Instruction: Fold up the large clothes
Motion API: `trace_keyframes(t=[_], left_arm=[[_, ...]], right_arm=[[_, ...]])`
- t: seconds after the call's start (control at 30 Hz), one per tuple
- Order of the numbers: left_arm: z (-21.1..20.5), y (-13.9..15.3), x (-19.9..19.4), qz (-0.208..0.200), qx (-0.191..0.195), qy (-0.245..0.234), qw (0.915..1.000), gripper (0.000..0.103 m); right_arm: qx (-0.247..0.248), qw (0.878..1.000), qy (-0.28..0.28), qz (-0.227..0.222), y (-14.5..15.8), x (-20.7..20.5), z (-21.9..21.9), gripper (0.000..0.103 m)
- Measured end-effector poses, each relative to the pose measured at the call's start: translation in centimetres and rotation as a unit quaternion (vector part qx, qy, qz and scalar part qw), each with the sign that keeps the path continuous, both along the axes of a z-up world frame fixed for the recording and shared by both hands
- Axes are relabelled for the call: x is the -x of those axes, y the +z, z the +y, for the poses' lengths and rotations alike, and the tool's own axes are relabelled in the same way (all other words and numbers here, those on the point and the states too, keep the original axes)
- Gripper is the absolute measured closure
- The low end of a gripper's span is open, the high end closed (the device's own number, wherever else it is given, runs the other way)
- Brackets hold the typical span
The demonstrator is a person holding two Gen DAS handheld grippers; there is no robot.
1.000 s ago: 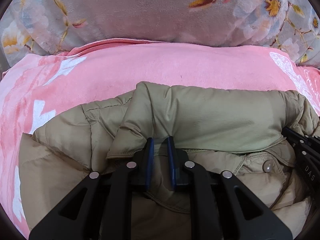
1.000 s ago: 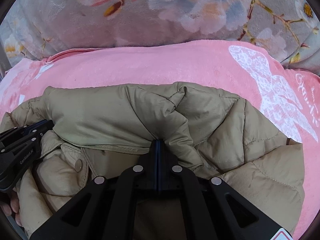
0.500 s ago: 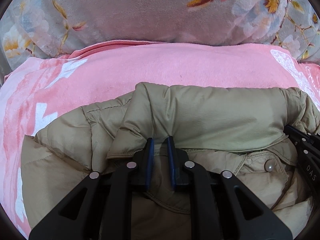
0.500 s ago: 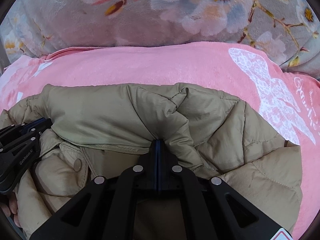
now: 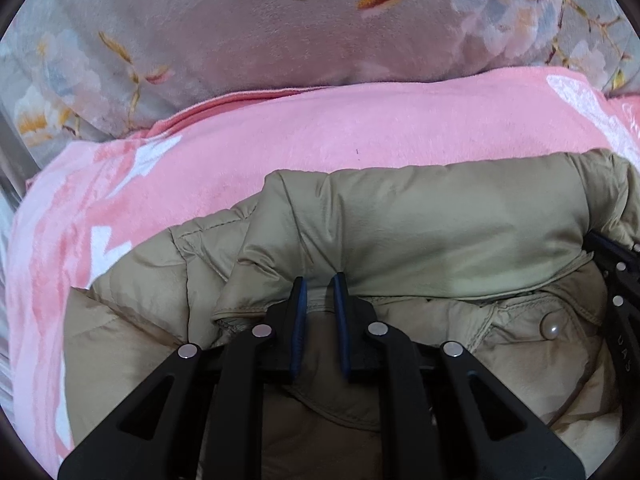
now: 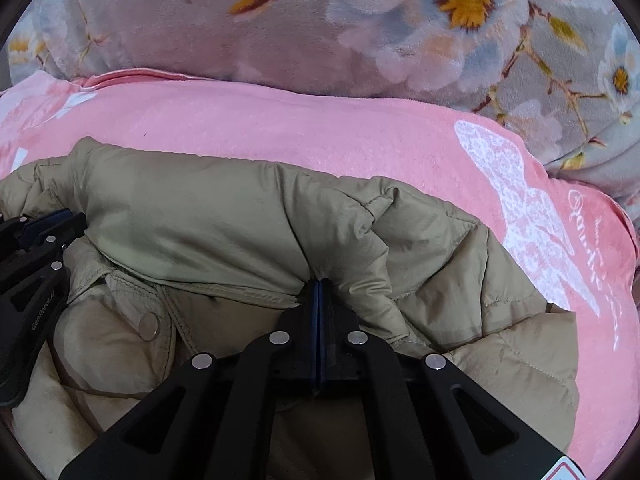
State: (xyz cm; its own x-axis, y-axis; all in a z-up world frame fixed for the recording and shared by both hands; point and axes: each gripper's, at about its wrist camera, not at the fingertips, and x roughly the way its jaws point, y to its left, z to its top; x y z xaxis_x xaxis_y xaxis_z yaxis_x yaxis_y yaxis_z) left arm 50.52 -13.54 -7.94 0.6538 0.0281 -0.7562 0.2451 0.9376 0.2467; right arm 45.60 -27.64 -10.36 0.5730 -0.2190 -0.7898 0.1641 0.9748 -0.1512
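Note:
A khaki padded jacket (image 5: 420,224) lies on a pink blanket (image 5: 320,132), its collar stretched between my two grippers. In the left wrist view my left gripper (image 5: 319,280) is shut on the collar's left part, with a fold of fabric between its blue pads. My right gripper (image 6: 319,282) is shut tight on the collar's right part (image 6: 224,220) in the right wrist view. Each gripper shows at the edge of the other's view: the right one (image 5: 618,280), the left one (image 6: 36,248). A round snap button (image 5: 549,326) sits below the collar.
The pink blanket (image 6: 280,128) with white butterfly prints covers the surface on both sides of the jacket. Behind it rises a grey plush cover with a flower pattern (image 6: 360,20). A pale edge shows at the far left (image 5: 8,184).
Both views have tilted slightly; the jacket collar sits a little lower and more to the right in the left view. Both grips are unchanged.

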Motion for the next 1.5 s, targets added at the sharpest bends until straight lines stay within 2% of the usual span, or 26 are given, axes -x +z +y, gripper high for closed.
trace_keyframes(t=[0.07,0.1,0.17,0.2,0.23,0.27,0.3,0.37,0.43,0.5,0.6,0.67,0.77,0.8,0.87,0.97,1.0,1.07,1.1,1.13,1.17,1.2,1.23,1.3,1.4,1.5], left_arm=[[0.5,0.5,0.6,-0.003,0.003,0.004,1.0000,0.087],[1.1,1.0,1.3,-0.001,0.012,0.007,0.9999,0.081],[3.3,2.8,3.6,0.004,0.043,0.022,0.9988,0.047],[4.9,3.9,5.1,0.005,0.069,0.028,0.9972,0.021],[6.6,4.9,6.8,0.003,0.101,0.026,0.9945,0.016],[9.0,6.3,9.2,-0.001,0.138,0.015,0.9903,0.016],[10.5,7.2,10.8,0.001,0.151,0.008,0.9884,0.014],[14.1,8.6,14.4,0.016,0.155,0.006,0.9877,0.012],[17.8,9.5,18.1,0.033,0.158,0.017,0.9868,0.012],[20.7,9.7,20.9,0.054,0.162,0.028,0.9849,0.011],[25.6,8.4,25.7,0.105,0.199,0.051,0.9731,0.010],[27.9,6.8,28.4,0.140,0.227,0.074,0.9610,0.010],[30.2,4.4,32.1,0.181,0.278,0.095,0.9387,0.010],[30.5,4.0,32.9,0.183,0.285,0.097,0.9359,0.011],[30.3,4.2,34.5,0.161,0.283,0.093,0.9409,0.011],[29.0,4.3,35.5,0.159,0.277,0.086,0.9437,0.013],[28.4,4.3,35.8,0.160,0.272,0.087,0.9449,0.019],[27.8,4.4,35.9,0.157,0.259,0.087,0.9489,0.034],[27.6,4.6,35.9,0.157,0.254,0.086,0.9505,0.046],[27.5,4.7,36.1,0.155,0.252,0.088,0.9513,0.059],[27.7,4.8,36.5,0.154,0.254,0.089,0.9509,0.067],[27.8,5.2,36.8,0.153,0.256,0.085,0.9508,0.078],[27.9,5.4,37.0,0.149,0.255,0.086,0.9515,0.092],[28.3,6.5,37.8,0.134,0.252,0.088,0.9545,0.096],[29.3,8.5,39.5,0.112,0.268,0.084,0.9533,0.099],[30.9,11.0,42.4,0.096,0.296,0.073,0.9475,0.100]], right_arm=[[-0.038,0.999,-0.002,-0.005,0.6,0.9,-1.0,0.103],[-0.064,0.998,-0.007,-0.008,1.2,2.0,-1.6,0.103],[-0.129,0.991,-0.019,-0.027,3.1,5.6,-2.8,0.088],[-0.159,0.986,-0.022,-0.037,4.1,8.1,-3.4,0.072],[-0.181,0.982,-0.022,-0.046,5.1,10.5,-3.9,0.062],[-0.196,0.979,-0.016,-0.054,6.1,14.1,-4.3,0.060],[-0.199,0.979,-0.010,-0.054,6.7,16.7,-4.6,0.058],[-0.186,0.981,-0.010,-0.047,7.5,23.7,-5.3,0.053],[-0.180,0.983,-0.018,-0.041,7.9,28.9,-5.8,0.047],[-0.187,0.981,-0.044,-0.037,7.8,35.8,-6.8,0.043],[-0.222,0.971,-0.079,-0.024,6.6,43.0,-7.5,0.040],[-0.245,0.964,-0.101,-0.010,5.3,47.1,-7.4,0.040],[-0.284,0.952,-0.113,-0.011,3.7,51.1,-7.0,0.040],[-0.299,0.947,-0.116,-0.017,3.3,51.8,-6.8,0.040],[-0.317,0.939,-0.126,-0.037,3.0,52.5,-6.5,0.039],[-0.341,0.930,-0.127,-0.054,2.7,51.7,-6.1,0.038],[-0.344,0.929,-0.126,-0.054,2.5,51.3,-5.8,0.038],[-0.325,0.934,-0.134,-0.057,2.5,50.3,-5.1,0.038],[-0.318,0.937,-0.136,-0.059,2.7,50.1,-4.6,0.046],[-0.319,0.936,-0.134,-0.058,2.7,50.0,-4.4,0.065],[-0.326,0.934,-0.134,-0.054,2.7,49.9,-4.1,0.073],[-0.327,0.934,-0.136,-0.054,2.7,50.0,-4.0,0.086],[-0.326,0.934,-0.137,-0.058,2.9,50.2,-3.8,0.093],[-0.331,0.932,-0.132,-0.071,3.7,51.0,-3.8,0.097],[-0.329,0.930,-0.126,-0.103,6.1,52.9,-3.5,0.098],[-0.320,0.930,-0.101,-0.150,9.8,56.2,-2.7,0.098]])
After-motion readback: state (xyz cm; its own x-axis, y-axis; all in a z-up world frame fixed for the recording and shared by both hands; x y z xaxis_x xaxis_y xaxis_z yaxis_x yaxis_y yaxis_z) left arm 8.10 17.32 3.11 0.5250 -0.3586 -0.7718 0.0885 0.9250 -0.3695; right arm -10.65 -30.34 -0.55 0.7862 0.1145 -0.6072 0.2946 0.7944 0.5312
